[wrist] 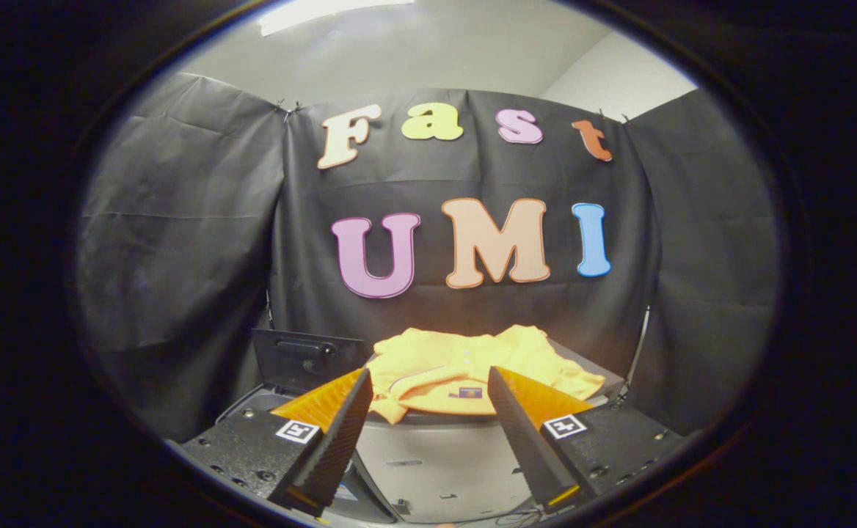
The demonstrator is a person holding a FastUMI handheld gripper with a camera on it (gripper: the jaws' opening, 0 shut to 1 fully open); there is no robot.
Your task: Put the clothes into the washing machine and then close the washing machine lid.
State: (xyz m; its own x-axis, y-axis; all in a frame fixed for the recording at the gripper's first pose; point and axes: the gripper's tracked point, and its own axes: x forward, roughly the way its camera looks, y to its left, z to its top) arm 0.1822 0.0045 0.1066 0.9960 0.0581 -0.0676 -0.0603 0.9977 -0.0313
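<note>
A yellow shirt lies crumpled on top of a grey unit, just ahead of my fingers and partly between their tips. My gripper is open, its fingers spread wide with nothing pressed between them. To the left of the shirt, a dark washing machine lid stands raised. The machine's opening below it is hidden behind my left finger.
Black cloth walls the booth behind and on both sides, close behind the shirt and the lid. A thin pole runs up by the unit's right rear corner. The grey unit's front face drops away below the shirt.
</note>
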